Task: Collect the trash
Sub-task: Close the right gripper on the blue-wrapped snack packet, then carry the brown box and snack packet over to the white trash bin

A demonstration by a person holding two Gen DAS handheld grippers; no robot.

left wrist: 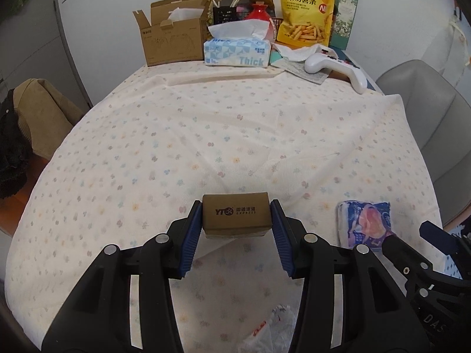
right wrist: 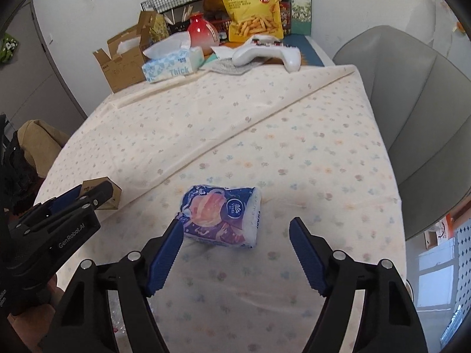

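Observation:
My left gripper is shut on a small brown YTO Express cardboard box and holds it just above the flowered tablecloth. The box also shows in the right wrist view, behind the left gripper. A blue and purple tissue packet lies on the cloth near the front edge. My right gripper is open, its fingers on either side of the packet's near end without gripping it. The packet also shows in the left wrist view.
At the table's far end stand an open cardboard box, a tissue pack, a red vase, a yellow snack bag and a white game controller. A grey chair stands right. A plastic bag hangs below the front edge.

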